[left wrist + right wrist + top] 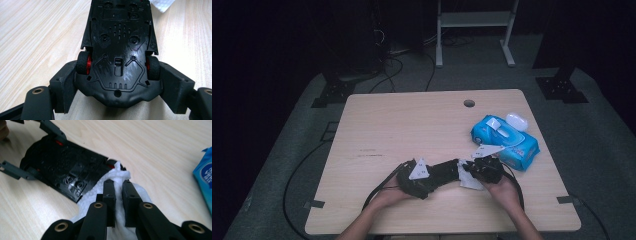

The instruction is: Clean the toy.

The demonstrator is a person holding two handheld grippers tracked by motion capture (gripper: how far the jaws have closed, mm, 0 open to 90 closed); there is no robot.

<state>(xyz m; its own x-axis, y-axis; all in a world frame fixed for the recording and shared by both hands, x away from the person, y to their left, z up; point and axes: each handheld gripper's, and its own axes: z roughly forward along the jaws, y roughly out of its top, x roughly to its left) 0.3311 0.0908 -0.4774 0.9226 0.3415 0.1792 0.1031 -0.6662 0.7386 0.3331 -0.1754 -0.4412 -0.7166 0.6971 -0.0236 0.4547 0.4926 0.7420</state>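
Toy car [120,50] lay belly-up near the desk's [412,120] front edge, black underside w/ moulded ribs, screw holes and a small switch slot facing up, scuffed pale in spots. Black tyres on red hubs showed at both sides. Left gripper [418,175] sat just left of the car; its jaws were closed on the car's body at the wheel end, one pad per side, pressing at the tyres. Right gripper [119,195] was at the car's other end, just right of it; its jaws stood nearly together, pinching a bunched white wipe [117,173]. The wipe touched the car's end and spread under the jaws onto the desk. Blue wipes pack [504,140] lay right of the car & further back, a small white case [517,120] touching its far side.
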